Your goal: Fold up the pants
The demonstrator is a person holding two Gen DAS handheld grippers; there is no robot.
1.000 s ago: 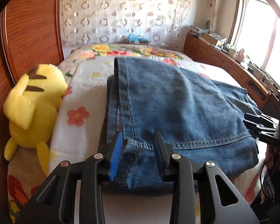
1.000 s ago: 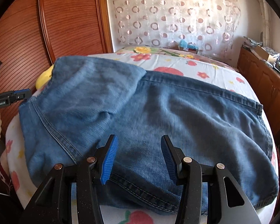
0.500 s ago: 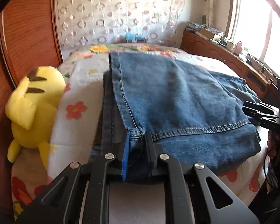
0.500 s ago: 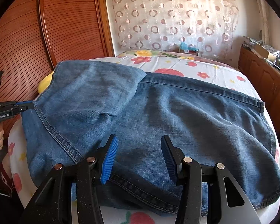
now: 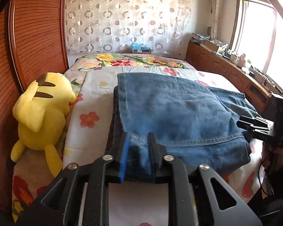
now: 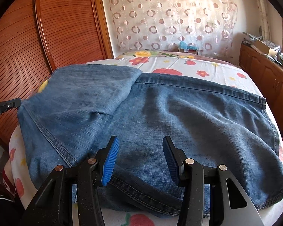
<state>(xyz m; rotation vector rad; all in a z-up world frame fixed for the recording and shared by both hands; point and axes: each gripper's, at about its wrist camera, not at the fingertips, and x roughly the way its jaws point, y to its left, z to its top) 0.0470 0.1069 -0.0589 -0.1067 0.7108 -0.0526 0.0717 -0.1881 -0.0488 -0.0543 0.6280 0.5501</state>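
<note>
The left gripper (image 5: 138, 146) had a bunched hem corner of the blue jeans (image 5: 179, 113) between its jaws, which were opening — the denim lifted off the floral bedsheet (image 5: 96, 98). A yellow plush toy (image 5: 41, 116) lay beside the wooden headboard (image 5: 37, 37); the right gripper (image 5: 254, 126) hovered at the jeans' far edge.

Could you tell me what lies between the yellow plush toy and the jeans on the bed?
Only flowered bedsheet separates the plush toy from the jeans, as the left wrist view shows.
</note>
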